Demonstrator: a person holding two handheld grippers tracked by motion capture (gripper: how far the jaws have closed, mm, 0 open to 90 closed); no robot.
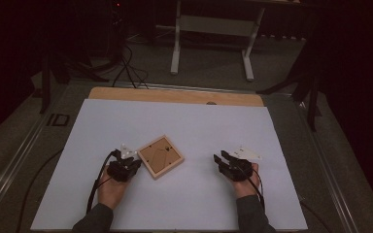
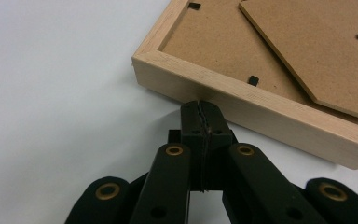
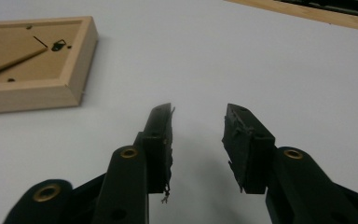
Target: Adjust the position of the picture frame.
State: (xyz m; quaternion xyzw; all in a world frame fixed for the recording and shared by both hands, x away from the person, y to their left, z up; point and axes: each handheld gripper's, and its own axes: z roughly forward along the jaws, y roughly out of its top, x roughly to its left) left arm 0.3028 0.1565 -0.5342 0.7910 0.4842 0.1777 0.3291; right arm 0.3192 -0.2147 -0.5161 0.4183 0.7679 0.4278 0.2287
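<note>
A small wooden picture frame [image 1: 161, 156] lies face down on the white sheet, its brown backing board and stand [image 2: 307, 51] up. My left gripper [image 1: 126, 156] is shut, its tips [image 2: 200, 108] against the frame's near wooden edge [image 2: 261, 116] with nothing between them. My right gripper [image 1: 225, 159] rests on the sheet well to the right of the frame [image 3: 37, 70], jaws open around bare sheet [image 3: 198, 121].
A white sheet [image 1: 189, 126] covers the wooden table, whose bare far edge [image 1: 175, 94] shows beyond it. A white stand [image 1: 213, 29] and cables [image 1: 126, 68] are on the floor behind. A small white piece [image 1: 250, 153] lies by the right gripper.
</note>
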